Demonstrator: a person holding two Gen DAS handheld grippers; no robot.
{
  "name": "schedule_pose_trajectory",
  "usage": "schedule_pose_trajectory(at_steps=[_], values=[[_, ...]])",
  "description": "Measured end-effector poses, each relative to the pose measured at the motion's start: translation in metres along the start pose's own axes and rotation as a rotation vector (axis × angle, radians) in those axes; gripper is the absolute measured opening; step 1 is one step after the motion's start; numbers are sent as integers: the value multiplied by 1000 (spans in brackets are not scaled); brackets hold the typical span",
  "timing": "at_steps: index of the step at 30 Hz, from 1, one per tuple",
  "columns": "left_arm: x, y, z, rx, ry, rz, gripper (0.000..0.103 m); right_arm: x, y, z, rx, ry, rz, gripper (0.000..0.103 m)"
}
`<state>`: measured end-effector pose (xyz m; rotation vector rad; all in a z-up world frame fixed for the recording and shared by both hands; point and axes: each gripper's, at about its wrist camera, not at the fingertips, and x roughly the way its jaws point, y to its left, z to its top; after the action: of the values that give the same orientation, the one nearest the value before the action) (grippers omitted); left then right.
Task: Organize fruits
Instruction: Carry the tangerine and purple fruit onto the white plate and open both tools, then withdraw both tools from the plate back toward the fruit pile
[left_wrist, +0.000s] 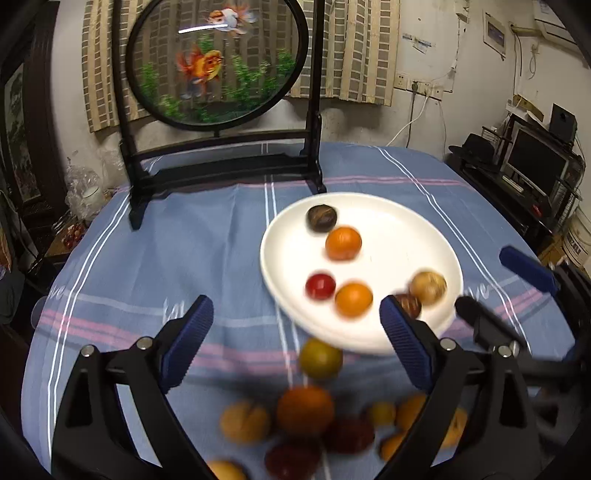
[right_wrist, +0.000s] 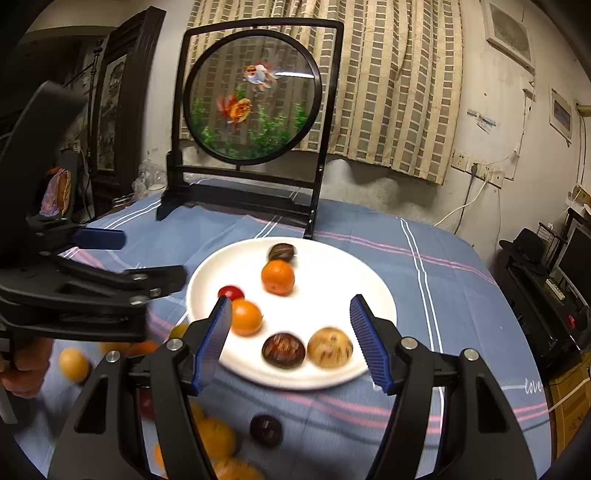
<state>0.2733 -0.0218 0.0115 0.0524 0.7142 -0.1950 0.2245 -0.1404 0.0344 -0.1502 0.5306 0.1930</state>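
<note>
Plate (right_wrist: 373, 295) of six fruits, both tongs (left_wrist: 295, 328) (right_wrist: 291, 339) wide, dark fruit (right_wrist: 266, 430) right-view only

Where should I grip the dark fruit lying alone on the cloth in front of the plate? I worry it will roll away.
Judging by its round shape, take the dark fruit across its widest middle, coming straight down from above. It lies apart from the plate and the orange pile, so both fingers of the open right tool should fit beside it.

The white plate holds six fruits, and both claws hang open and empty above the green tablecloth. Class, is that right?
Not quite: the tablecloth is blue with pink and white stripes, as the right wrist view shows. The white plate does hold six fruits, and the left claw and right claw are open and empty.
</note>
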Motion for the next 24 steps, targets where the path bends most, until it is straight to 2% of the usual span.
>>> schedule_pose_trajectory(at_steps=[3, 5, 10, 15, 19, 24], values=[[-17, 7, -28, -25, -4, -16, 97, -15, -2, -19, 18, 17, 31, 66], [-28, 15, -50, -55, -6, -35, 97, -22, -5, -35, 48, 49, 85, 66], [-31, 22, -93, -103, 58, -72, 97, -38, -4, -68, 91, 138, 206, 67], [-39, 13, -109, -53, 64, -72, 97, -64, 9, -92, 47, 172, 272, 67], [-42, 2, -114, 9, 53, -37, 97, -88, 22, -102, -9, 195, 291, 67], [-44, -2, -116, 26, 55, -45, 97, -86, 33, -114, -53, 260, 273, 66]])
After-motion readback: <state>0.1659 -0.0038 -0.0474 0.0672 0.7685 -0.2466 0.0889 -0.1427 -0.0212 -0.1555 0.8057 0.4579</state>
